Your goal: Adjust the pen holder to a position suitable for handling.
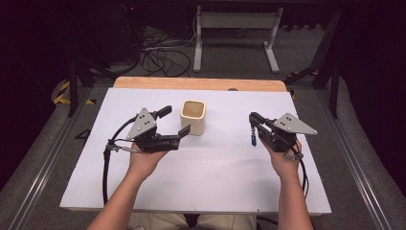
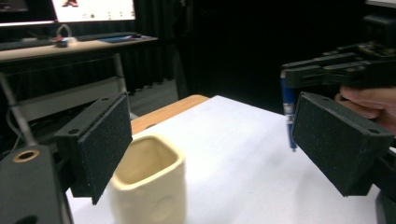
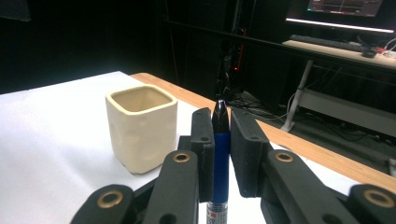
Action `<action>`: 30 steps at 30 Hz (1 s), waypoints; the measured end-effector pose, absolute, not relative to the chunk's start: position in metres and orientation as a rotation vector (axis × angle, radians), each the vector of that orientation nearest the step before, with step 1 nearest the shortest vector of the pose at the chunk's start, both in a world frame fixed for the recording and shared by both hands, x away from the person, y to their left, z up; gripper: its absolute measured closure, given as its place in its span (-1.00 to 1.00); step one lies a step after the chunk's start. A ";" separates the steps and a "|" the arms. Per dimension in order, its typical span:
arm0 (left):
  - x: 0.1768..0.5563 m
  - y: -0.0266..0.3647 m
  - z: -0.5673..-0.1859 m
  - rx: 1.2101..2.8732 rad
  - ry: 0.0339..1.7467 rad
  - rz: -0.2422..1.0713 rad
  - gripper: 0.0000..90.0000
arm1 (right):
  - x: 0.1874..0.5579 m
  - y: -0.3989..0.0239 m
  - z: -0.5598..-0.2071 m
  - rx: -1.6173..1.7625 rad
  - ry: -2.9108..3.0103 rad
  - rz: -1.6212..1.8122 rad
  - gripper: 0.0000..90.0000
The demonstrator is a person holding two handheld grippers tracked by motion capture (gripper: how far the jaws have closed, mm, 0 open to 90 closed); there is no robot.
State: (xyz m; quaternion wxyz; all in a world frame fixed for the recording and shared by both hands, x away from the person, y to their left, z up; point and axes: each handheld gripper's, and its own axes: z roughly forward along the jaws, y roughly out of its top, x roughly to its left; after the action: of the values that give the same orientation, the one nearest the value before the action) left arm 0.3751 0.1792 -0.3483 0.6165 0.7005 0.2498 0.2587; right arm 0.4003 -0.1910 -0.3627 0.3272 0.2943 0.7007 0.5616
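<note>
Left of the cup (image 1: 193, 116), the left gripper (image 1: 173, 121) stands with jaws wide open, one pad (image 2: 103, 142) just beside the cup's near wall and the other well clear, while right of the cup the right gripper (image 1: 252, 123) is clamped on an upright blue pen (image 3: 220, 156) above the white table (image 1: 215, 172).

On the desk (image 1: 201, 167) stands one cream square cup (image 1: 193, 116), and there is one blue pen (image 1: 253, 136), so one thing of each kind. Two claws are counted: the left claw (image 1: 174, 122), with its jaws spread apart beside the cup, and the right claw (image 1: 253, 125), closed on the pen. Each claw carries one grey three-cornered plate, two in all.
</note>
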 end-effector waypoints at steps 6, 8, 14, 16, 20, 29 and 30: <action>0.376 0.165 -0.350 1.630 0.555 0.575 -0.70 | 0.400 -0.188 -0.362 0.766 1.849 1.489 0.79; 0.377 0.160 -0.351 1.635 0.545 0.570 -0.70 | 0.400 -0.188 -0.362 0.770 1.849 1.490 0.79; 0.383 0.142 -0.357 1.653 0.517 0.534 -0.70 | 0.400 -0.189 -0.361 0.769 1.847 1.490 0.79; 0.385 0.135 -0.358 1.655 0.503 0.531 -0.69 | 0.401 -0.188 -0.362 0.773 1.846 1.491 0.80; 0.388 0.119 -0.363 1.666 0.483 0.516 -0.69 | 0.401 -0.188 -0.362 0.768 1.843 1.495 0.80; 0.392 0.093 -0.370 1.679 0.474 0.490 -0.68 | 0.400 -0.186 -0.361 0.757 1.835 1.506 0.80; 0.392 0.090 -0.370 1.677 0.474 0.489 -0.67 | 0.400 -0.187 -0.360 0.753 1.828 1.508 0.79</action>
State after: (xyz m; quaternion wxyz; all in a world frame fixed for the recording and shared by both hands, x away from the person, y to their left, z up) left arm 0.3924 0.0901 -0.3703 0.6175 0.7288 0.2058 0.2126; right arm 0.3996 -0.1868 -0.3602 0.3217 0.2867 0.6961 0.5742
